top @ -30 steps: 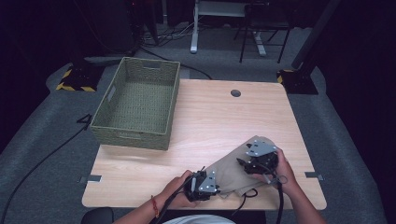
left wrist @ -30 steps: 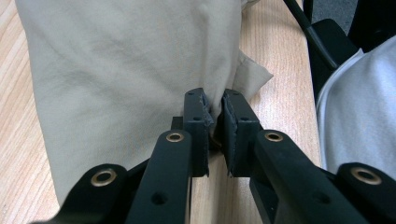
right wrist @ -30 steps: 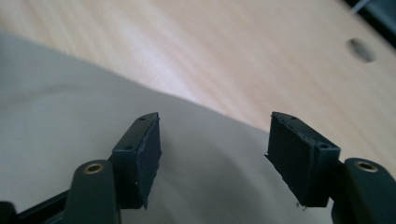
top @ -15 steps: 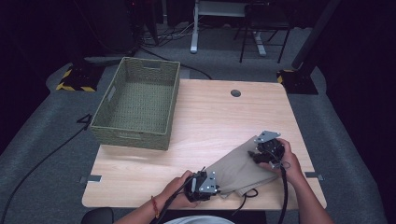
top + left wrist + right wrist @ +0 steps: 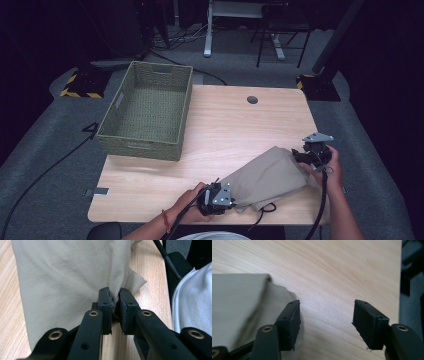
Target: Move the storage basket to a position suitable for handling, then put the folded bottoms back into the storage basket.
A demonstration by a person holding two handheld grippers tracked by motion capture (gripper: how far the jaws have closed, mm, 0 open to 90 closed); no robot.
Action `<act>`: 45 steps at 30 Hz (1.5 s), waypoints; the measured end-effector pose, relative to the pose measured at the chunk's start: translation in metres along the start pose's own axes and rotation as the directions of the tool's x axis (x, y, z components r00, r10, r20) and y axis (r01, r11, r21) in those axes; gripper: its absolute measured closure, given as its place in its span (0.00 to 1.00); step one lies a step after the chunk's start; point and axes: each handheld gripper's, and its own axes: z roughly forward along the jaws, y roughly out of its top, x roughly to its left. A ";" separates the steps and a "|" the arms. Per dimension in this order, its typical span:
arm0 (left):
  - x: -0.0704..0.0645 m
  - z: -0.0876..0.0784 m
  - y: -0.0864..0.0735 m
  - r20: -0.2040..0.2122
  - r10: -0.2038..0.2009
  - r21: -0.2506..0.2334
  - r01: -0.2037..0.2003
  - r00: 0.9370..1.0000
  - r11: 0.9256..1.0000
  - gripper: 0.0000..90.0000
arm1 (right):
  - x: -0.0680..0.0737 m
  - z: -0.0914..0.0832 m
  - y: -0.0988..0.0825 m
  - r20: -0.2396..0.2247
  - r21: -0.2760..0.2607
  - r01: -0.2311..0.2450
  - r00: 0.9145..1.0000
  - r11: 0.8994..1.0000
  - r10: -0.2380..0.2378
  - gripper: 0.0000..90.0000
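Observation:
A beige folded cloth (image 5: 270,175) lies slantwise on the near right part of the wooden table (image 5: 230,125). My left gripper (image 5: 231,198) is at the cloth's near left end, and the left gripper view has its jaws (image 5: 115,298) shut on a pinch of the cloth (image 5: 62,277). My right gripper (image 5: 301,156) is at the cloth's far right end, open, and its jaws have just been closing a little. In the right gripper view bare wood lies between the jaws (image 5: 325,315), with the cloth (image 5: 237,302) against the left one.
A green woven basket (image 5: 145,142) stands on the table's left side, nothing visible inside. A round cable hole (image 5: 252,100) sits near the far edge. The table's right edge runs just beside my right hand. A person's white shirt (image 5: 192,305) is close behind the near edge.
My right gripper has moved to the right along the cloth, toward the table's right edge. The cloth now lies longer and flatter. My left gripper has kept still, shut on the cloth.

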 end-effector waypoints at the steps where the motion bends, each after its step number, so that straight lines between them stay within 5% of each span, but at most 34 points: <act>1: 0.000 0.000 0.000 0.000 0.001 0.000 -0.001 1.000 1.000 0.90 | 0.003 -0.008 -0.001 -0.014 -0.037 0.016 1.000 0.999 -0.016 0.44; 3: 0.000 0.000 0.000 -0.002 0.002 0.001 -0.002 1.000 1.000 0.90 | 0.013 -0.032 -0.006 -0.109 -0.147 0.036 0.993 0.989 -0.052 0.42; 6: -0.002 0.000 0.000 -0.008 -0.003 0.002 0.003 1.000 1.000 0.90 | 0.037 -0.057 -0.016 -0.249 -0.227 0.068 0.960 0.972 -0.125 0.40; 7: -0.002 0.000 0.000 -0.008 -0.003 0.002 0.003 1.000 1.000 0.90 | 0.037 -0.057 -0.016 -0.249 -0.227 0.068 0.960 0.972 -0.125 0.40; 8: -0.002 0.000 0.000 -0.008 -0.004 0.000 0.004 1.000 1.000 0.90 | 0.056 -0.062 -0.026 -0.308 -0.232 0.121 0.932 0.965 -0.191 0.39; 10: -0.001 0.000 0.000 -0.004 -0.002 0.000 0.002 1.000 1.000 0.90 | 0.068 -0.061 -0.035 -0.316 -0.214 0.170 0.920 0.962 -0.232 0.39; 13: -0.001 0.000 0.000 -0.004 0.002 0.001 -0.002 1.000 1.000 0.90 | 0.066 -0.054 -0.049 -0.305 -0.182 0.163 0.928 0.970 -0.213 0.40; 14: -0.001 -0.001 0.000 -0.006 0.002 0.005 -0.002 1.000 1.000 0.90 | 0.059 -0.054 -0.052 -0.286 -0.180 0.128 0.942 0.975 -0.176 0.40; 15: -0.001 -0.001 0.000 -0.007 0.005 0.008 -0.005 1.000 1.000 0.90 | 0.050 -0.053 -0.053 -0.204 -0.166 0.114 0.968 0.980 -0.147 0.37; 16: -0.001 -0.001 0.000 -0.009 0.008 0.013 -0.008 1.000 1.000 0.90 | 0.043 -0.053 -0.054 -0.178 -0.165 0.099 0.976 0.981 -0.128 0.34; 19: 0.003 -0.003 0.000 0.020 -0.017 0.014 0.017 1.000 1.000 0.88 | 0.024 -0.050 -0.059 -0.175 -0.155 -0.030 0.985 0.987 0.002 0.34; 21: 0.007 -0.006 0.000 0.050 -0.045 0.037 0.043 0.998 0.998 0.85 | 0.021 -0.052 -0.061 -0.111 -0.176 -0.022 0.994 0.984 0.002 0.39; 22: 0.007 -0.007 0.001 0.050 -0.061 0.041 0.059 0.997 0.997 0.78 | 0.018 -0.053 -0.062 -0.128 -0.200 -0.053 0.991 0.978 0.028 0.42; 24: 0.007 -0.011 0.000 0.009 -0.061 0.046 0.061 0.998 0.997 0.55 | 0.012 -0.053 -0.064 -0.223 -0.226 -0.118 0.973 0.967 0.067 0.38; 28: 0.008 -0.025 -0.007 -0.029 -0.040 0.076 0.042 0.999 0.996 0.33 | 0.016 -0.047 -0.064 -0.256 -0.204 -0.090 0.966 0.975 0.035 0.33; 30: 0.011 -0.036 -0.013 -0.047 -0.081 0.052 0.083 0.996 0.995 0.28 | 0.021 -0.043 -0.062 -0.266 -0.192 -0.080 0.964 0.978 0.026 0.32; 35: 0.023 -0.058 -0.023 -0.092 -0.193 -0.022 0.192 0.977 0.981 0.19 | 0.033 -0.038 -0.058 -0.284 -0.182 -0.034 0.958 0.983 -0.019 0.31; 37: 0.026 -0.064 -0.028 -0.133 -0.215 -0.033 0.212 0.968 0.977 0.18 | 0.034 -0.036 -0.057 -0.296 -0.181 -0.048 0.955 0.982 -0.008 0.31; 39: 0.028 -0.068 -0.030 -0.148 -0.214 -0.033 0.211 0.966 0.977 0.18 | 0.037 -0.033 -0.056 -0.293 -0.170 -0.051 0.956 0.984 -0.002 0.29; 40: 0.031 -0.078 -0.030 -0.196 -0.242 -0.073 0.232 0.950 0.970 0.18 | 0.038 -0.031 -0.056 -0.292 -0.173 -0.047 0.956 0.984 -0.006 0.29; 42: 0.036 -0.092 -0.028 -0.245 -0.269 -0.124 0.245 0.931 0.961 0.18 | 0.039 -0.031 -0.054 -0.282 -0.170 -0.037 0.959 0.985 -0.013 0.28; 45: 0.047 -0.116 -0.025 -0.338 -0.323 -0.189 0.273 0.884 0.943 0.20 | 0.040 -0.030 -0.049 -0.282 -0.172 -0.031 0.959 0.985 -0.019 0.28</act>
